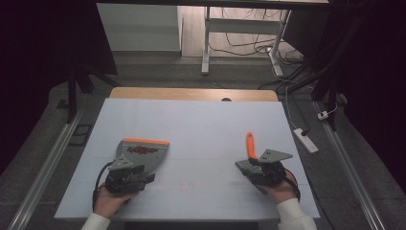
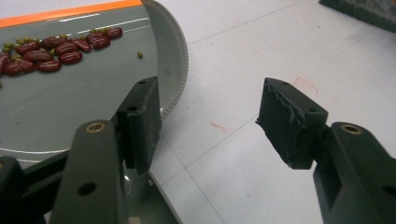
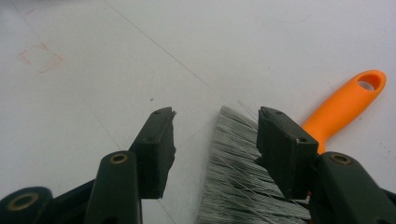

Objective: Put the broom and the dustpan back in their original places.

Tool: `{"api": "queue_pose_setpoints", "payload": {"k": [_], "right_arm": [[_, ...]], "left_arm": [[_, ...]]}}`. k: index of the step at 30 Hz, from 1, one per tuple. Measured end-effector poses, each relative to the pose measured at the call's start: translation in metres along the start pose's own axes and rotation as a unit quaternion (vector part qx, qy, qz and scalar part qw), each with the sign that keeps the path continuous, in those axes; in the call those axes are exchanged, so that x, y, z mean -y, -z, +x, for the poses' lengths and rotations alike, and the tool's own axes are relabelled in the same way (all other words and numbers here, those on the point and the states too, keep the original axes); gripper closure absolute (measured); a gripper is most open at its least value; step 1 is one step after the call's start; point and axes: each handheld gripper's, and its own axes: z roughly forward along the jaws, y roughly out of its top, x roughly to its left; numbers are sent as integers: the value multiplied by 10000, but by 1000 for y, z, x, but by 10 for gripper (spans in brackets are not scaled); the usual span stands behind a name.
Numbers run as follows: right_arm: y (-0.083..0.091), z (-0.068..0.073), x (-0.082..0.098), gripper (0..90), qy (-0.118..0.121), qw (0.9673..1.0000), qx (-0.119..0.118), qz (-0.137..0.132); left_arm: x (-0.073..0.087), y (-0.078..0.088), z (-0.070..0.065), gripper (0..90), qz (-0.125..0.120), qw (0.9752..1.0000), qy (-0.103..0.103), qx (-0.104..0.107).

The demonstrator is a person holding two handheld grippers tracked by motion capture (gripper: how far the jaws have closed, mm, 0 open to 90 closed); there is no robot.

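- High view: white table (image 1: 191,124) with two hand-held grippers at its near edge. Left gripper (image 1: 140,168) at 7 o'clock, sitting at the near end of a grey dustpan (image 1: 143,152) whose orange lip points to 12 o'clock, away from the person, so that sweepings can be pushed in from the open table. Right gripper (image 1: 253,165) at 5 o'clock, just behind a brush (image 1: 250,145) whose orange handle points to 12 o'clock.
- Left gripper view: jaws parted, nothing between the pads. One jaw hangs over the dustpan's (image 2: 70,93) ribbed rim at 9 o'clock; the other stands over bare table at 3 o'clock. Fingers released; judged to be lined up to pinch the rim and steady the pan. Red beans (image 2: 51,51) and a few small green ones lie in a loose line at 11 o'clock, near the orange lip, where they are already collected.
- Right gripper view: jaws wide, released. Brush (image 3: 247,172) lies flat on the table, its grey bristles at 6 o'clock, partly under the right-hand jaw, orange handle running to 2 o'clock. Pads not pressing on it; the brush rests free.
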Motion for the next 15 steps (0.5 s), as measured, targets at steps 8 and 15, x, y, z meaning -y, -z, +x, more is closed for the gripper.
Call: {"api": "queue_pose_setpoints", "payload": {"k": [8, 15], "right_arm": [[1, 0, 1, 462, 1, 10000, 1, 0], [1, -1, 1, 461, -22, 10000, 15, -15]], "left_arm": [[0, -1, -1, 398, 6, 10000, -24, 10], [0, -2, -2, 395, 30, 10000, -40, -10]]}}
